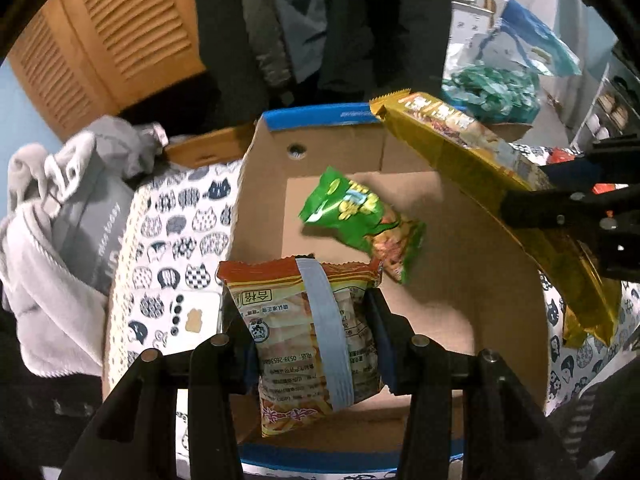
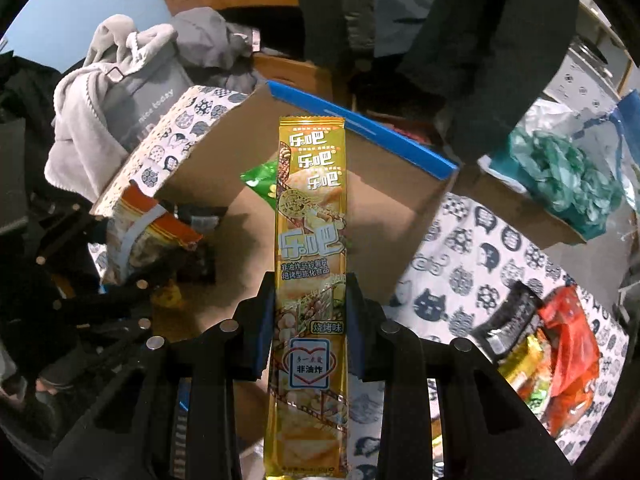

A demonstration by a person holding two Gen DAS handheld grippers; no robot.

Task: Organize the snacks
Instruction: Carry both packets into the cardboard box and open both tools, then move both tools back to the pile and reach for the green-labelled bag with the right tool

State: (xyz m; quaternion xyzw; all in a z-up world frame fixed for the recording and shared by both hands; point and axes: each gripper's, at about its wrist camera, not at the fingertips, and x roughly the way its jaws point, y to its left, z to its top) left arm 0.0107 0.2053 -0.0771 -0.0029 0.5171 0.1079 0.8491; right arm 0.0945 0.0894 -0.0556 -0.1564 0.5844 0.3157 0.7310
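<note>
Pinching a long gold snack pack [image 2: 310, 280], its lower end cut off, lengthwise toward the cardboard box [image 2: 400, 248], the right claw [image 2: 310, 320] hangs above it while the left claw [image 1: 310, 332] grips an orange-topped snack bag [image 1: 308, 328].

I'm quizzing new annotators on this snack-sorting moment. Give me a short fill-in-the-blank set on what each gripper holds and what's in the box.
1. The right gripper is shut on a long ____ snack packet.
2. The left gripper holds an orange-topped packet over the cardboard ____.
3. The one packet lying inside the cardboard box is mostly ____.
4. The cloth under the box is printed with ____ faces.

Missing words: yellow; box; green; cat
</note>
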